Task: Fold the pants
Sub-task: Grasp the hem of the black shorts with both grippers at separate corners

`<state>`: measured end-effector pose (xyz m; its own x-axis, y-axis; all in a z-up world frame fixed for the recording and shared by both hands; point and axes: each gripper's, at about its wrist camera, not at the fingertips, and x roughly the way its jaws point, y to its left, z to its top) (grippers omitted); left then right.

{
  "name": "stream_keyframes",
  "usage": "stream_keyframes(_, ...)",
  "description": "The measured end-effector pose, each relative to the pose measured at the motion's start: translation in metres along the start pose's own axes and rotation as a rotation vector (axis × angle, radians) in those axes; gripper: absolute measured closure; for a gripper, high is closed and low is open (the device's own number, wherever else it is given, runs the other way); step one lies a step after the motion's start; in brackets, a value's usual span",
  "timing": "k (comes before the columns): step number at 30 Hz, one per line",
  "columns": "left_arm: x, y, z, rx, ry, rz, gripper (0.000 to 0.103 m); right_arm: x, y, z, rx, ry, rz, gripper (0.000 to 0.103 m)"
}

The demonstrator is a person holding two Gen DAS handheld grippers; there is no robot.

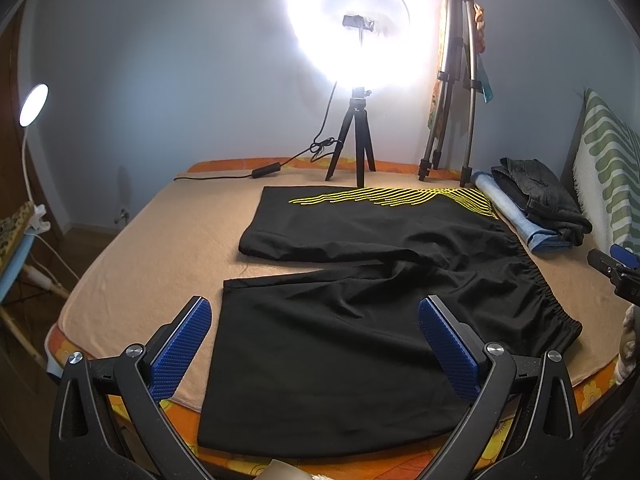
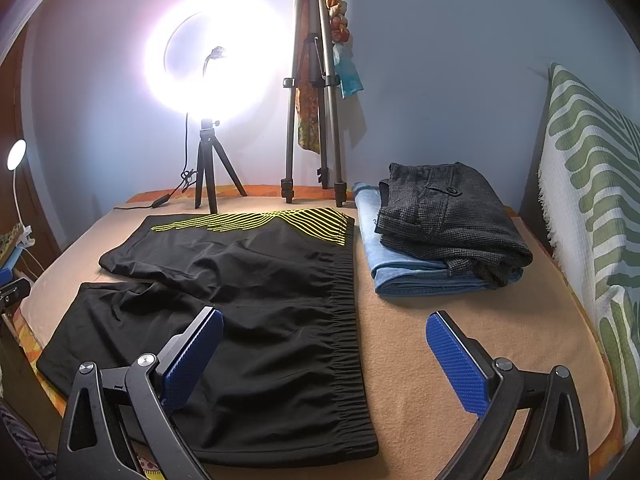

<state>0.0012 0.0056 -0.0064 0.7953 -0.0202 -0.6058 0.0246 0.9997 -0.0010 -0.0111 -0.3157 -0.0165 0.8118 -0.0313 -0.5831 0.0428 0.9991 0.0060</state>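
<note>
Shorts: black athletic shorts (image 1: 360,320) with a yellow line print on the far leg are lying spread flat on the tan blanket (image 1: 160,248), both legs pointing away from the elastic waistband (image 2: 346,312); the fabric is rumpling at the crotch and the near leg is reaching the blanket's front edge.

Left gripper: the left gripper (image 1: 316,344) is hovering over the near leg of the shorts with its blue-padded fingers (image 1: 182,348) spread wide, holding nothing; whether the pads are touching the cloth cannot be told.

Right gripper: the right gripper (image 2: 324,356) is hanging above the waistband end of the shorts, jaws wide apart and empty, one finger over the black fabric and the other over bare blanket beside the waistband.

Folded stack: dark grey checked trousers (image 2: 452,216) are sitting folded on top of folded light blue jeans (image 2: 400,268), just beside the shorts on the waistband side, not touching them.

Ring light: a lit ring light (image 2: 208,68) on a small black tripod (image 2: 212,172) is standing beyond the far leg of the shorts, its cable trailing along the blanket's back edge.

Tall tripod: a grey tripod (image 2: 314,92) with cloths draped on it is standing beyond the shorts, near the ring light.

Pillow: a green-and-white patterned cushion (image 2: 592,184) is leaning upright past the folded stack, well apart from the shorts.

Desk lamp: a small round lamp (image 1: 34,104) is glowing well away from the shorts, off the leg-hem end.
</note>
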Motion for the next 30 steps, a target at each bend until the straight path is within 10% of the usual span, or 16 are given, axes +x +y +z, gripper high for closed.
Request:
stream_keyframes(17,0.028,0.011,-0.013,-0.009,0.115,-0.061,0.005,0.003,0.005,-0.001,-0.057,0.027,0.078,0.002)
stream_keyframes(25,0.036,0.015,-0.026,0.005,0.153,-0.075,0.024,0.009,0.014,-0.015,-0.149,0.046,0.191,0.005)
stream_keyframes(30,0.042,0.014,-0.031,0.049,0.177,-0.093,0.060,0.010,0.035,-0.031,-0.317,0.087,0.232,0.014)
